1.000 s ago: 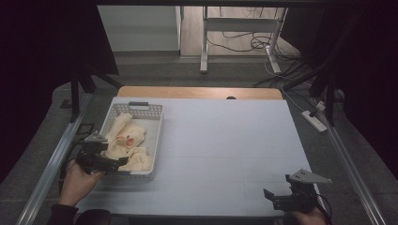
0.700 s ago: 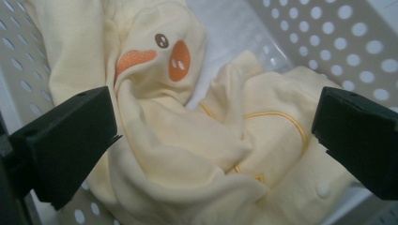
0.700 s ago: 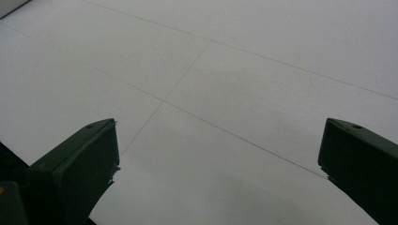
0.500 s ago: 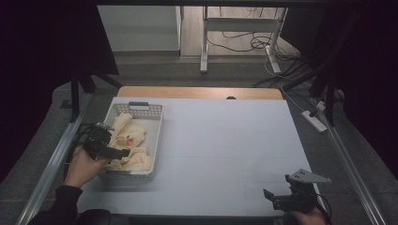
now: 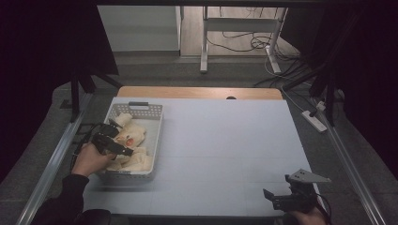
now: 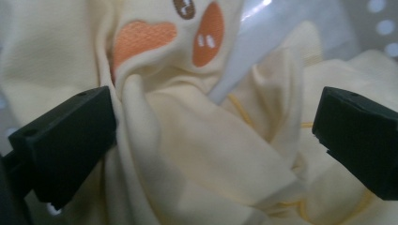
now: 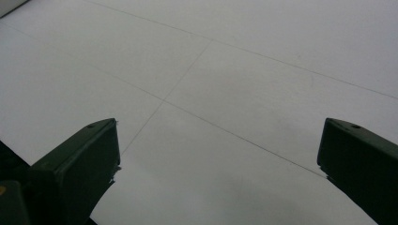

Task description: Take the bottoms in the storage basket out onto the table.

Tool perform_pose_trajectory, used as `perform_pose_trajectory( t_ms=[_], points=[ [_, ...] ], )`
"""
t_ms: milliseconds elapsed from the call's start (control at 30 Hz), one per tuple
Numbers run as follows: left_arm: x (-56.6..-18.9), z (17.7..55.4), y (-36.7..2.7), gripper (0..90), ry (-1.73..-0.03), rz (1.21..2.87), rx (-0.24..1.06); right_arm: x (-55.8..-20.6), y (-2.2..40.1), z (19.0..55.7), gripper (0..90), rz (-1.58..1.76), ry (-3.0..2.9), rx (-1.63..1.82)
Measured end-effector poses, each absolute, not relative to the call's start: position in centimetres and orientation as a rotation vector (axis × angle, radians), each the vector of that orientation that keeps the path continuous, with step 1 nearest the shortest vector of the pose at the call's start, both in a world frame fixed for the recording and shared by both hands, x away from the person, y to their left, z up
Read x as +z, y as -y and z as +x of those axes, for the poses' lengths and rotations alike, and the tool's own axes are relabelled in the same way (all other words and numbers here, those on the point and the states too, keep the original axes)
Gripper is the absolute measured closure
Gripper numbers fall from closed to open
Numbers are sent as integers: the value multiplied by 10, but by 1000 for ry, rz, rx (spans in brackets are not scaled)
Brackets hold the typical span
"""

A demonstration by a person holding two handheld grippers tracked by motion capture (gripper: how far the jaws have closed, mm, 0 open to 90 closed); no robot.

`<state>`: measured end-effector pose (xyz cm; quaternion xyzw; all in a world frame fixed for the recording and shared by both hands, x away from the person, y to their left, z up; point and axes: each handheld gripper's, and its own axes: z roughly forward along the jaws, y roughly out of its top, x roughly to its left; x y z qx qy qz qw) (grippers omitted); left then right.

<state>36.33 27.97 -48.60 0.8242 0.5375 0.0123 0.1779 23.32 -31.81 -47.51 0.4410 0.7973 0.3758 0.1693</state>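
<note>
My left claw (image 6: 206, 140) gapes around a fold of the pale yellow garment (image 6: 197, 154) in the white basket (image 5: 152, 140), so closing may snag neighbouring folds, while my right claw (image 5: 274, 199) idles open over the table (image 5: 225, 150)

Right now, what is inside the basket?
The basket holds crumpled yellow cloth with orange patches. The open left gripper is pushed into it. Anything beneath the cloth is covered.

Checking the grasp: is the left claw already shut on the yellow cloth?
No: in the left gripper view the left claw stands wide open, its jaws on either side of a fold of the yellow cloth.
</note>
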Motion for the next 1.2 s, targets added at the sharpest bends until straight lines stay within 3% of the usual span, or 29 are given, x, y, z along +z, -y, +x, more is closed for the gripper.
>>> perform_pose_trajectory(
  t_ms=[533, 733, 800, 867, 900, 933, 967, 1067, 1200],
  points=[
    [-507, 376, -249, 0, -1437, 2617, -156, -475, 318, 233, 0, 1255, -2269, 1067],
    [-508, 378, -246, 1, -1443, 2645, -152, -475, 318, 233, 0, 1253, -2268, 1067],
    [-505, 377, -247, 120, -1380, 2641, -117, -475, 318, 233, 0, 1250, -2266, 1071],
    [-503, 376, -247, 307, -1364, 2643, -69, -475, 318, 233, 0, 1250, -2267, 1070],
    [-502, 375, -246, 307, -1339, 2648, -60, -475, 318, 233, 0, 1248, -2267, 1070],
    [-502, 375, -246, 418, -1312, 2634, -67, -475, 318, 233, 0, 1249, -2267, 1070],
    [-502, 376, -246, 464, -1307, 2626, -71, -475, 318, 233, 0, 1249, -2267, 1071],
    [-501, 375, -246, 581, -1290, 2624, -51, -475, 318, 233, 0, 1244, -2267, 1070],
    [-500, 374, -246, 639, -1293, 2611, 5, -475, 319, 233, 0, 1249, -2265, 1073]
  ],
)
